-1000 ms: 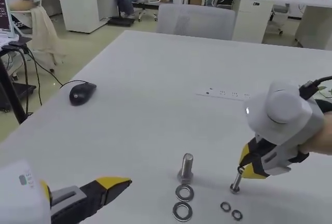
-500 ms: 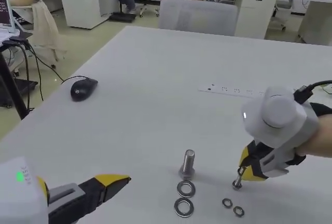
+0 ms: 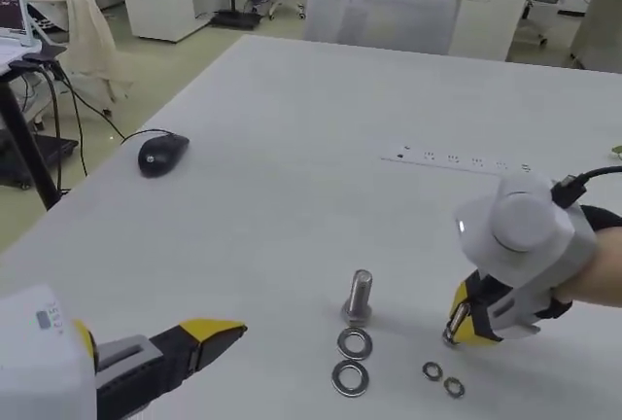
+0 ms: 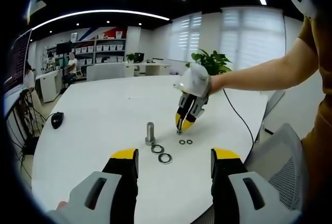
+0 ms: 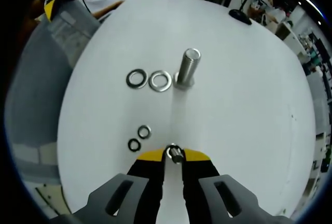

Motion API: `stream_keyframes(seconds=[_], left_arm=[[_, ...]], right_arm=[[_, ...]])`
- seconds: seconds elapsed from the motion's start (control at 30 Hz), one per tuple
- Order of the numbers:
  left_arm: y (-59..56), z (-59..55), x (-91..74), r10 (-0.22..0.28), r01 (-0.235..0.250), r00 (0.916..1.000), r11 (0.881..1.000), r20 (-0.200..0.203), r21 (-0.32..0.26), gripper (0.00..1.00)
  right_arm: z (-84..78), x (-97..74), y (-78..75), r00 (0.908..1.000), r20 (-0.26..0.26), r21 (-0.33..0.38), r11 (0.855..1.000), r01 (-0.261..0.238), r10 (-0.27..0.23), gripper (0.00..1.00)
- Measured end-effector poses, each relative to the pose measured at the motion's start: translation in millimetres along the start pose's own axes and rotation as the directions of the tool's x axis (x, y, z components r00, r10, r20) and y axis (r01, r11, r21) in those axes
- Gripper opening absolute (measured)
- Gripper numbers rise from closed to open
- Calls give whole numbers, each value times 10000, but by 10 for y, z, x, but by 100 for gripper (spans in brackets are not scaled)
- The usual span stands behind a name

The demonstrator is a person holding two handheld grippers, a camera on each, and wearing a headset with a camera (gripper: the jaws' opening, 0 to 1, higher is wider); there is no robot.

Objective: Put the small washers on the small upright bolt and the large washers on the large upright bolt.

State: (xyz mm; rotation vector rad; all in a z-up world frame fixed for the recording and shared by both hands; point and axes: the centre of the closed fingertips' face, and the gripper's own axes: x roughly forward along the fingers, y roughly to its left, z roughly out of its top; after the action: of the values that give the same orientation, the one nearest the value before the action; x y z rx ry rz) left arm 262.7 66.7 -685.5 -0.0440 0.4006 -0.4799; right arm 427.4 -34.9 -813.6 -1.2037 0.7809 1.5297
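- Fingers on the right gripper [image 5: 174, 157] are narrowed to a slim gap, yellow tips on either side of the top of the small bolt [image 5: 175, 154] and clamped on it. Can't tell if a washer is already on the shaft.
- From the head view, the right gripper [image 3: 457, 323] points down at the surface [image 3: 292, 148] near its near edge and hides most of the small bolt.
- Left gripper [image 4: 175, 156] has its fingers [image 4: 124, 164] wide apart with nothing between them. It hangs over the near left corner, well apart from the parts, aimed toward them.
- Large bolt [image 3: 361, 296] stands upright on its hex head, just left of the right gripper and apart from it.
- Two large washers [image 3: 355, 344] [image 3: 350, 377] lie flat in a short row on the near side of the large bolt. The closer one is just beside the bolt's base, and the two are nearly touching each other.
- Two small washers [image 3: 432, 371] [image 3: 454, 388] lie flat just beside each other, on the near side of the small bolt.
- Mouse [image 3: 162, 154] sits by the left edge with its cable running off that edge.
- Power strip [image 3: 457, 160] lies flat toward the far right, well apart from the bolts.
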Motion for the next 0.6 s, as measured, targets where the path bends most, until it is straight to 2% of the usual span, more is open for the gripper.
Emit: stream_keyframes(seconds=[0.23,0.6], left_arm=[[14,-7,1,11,-11,10000,10000,21,-51,55],[28,-9,11,-13,13,10000,10000,-9,-23,55]], right_arm=[[-10,41,13,10000,70,126,9999,-1,0,13],[-48,-6,28,10000,63,189,9998,73,-74,16]])
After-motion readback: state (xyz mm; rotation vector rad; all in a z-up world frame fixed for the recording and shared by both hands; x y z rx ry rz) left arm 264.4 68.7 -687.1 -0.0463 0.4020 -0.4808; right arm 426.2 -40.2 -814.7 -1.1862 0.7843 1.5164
